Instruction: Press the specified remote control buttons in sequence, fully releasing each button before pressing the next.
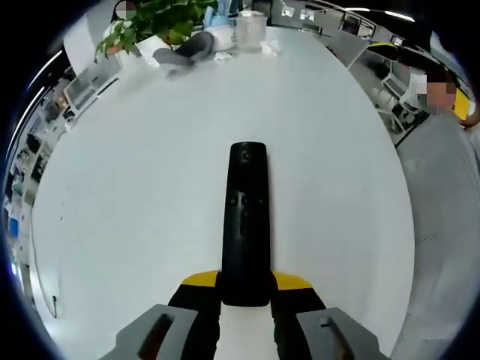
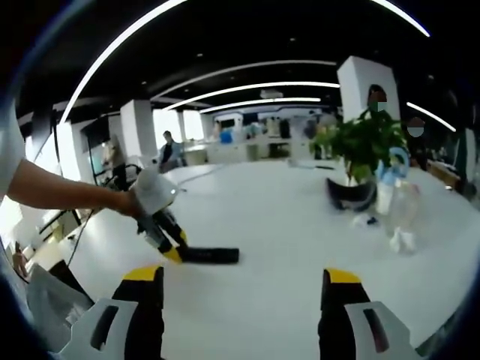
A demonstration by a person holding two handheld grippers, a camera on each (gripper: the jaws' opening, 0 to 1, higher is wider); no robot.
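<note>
A long black remote control (image 1: pixel 245 225) points away from me over the white table (image 1: pixel 135 187), its near end clamped between the yellow-tipped jaws of my left gripper (image 1: pixel 245 289), which is shut on it. In the right gripper view the same remote (image 2: pixel 210 255) lies level just above the table (image 2: pixel 285 225), held by the left gripper (image 2: pixel 174 251) in a person's hand. My right gripper (image 2: pixel 244 289) stands open, its jaws wide apart with nothing between them, nearer to me than the remote and a little to its right.
At the table's far end stand a potted plant (image 1: pixel 154 22), a dark curved object (image 1: pixel 187 51) and a clear jar (image 1: pixel 250 28); the right gripper view shows the plant (image 2: pixel 360 146), bottles (image 2: pixel 397 206) and small white items. A seated person (image 1: pixel 442 172) is at the right edge.
</note>
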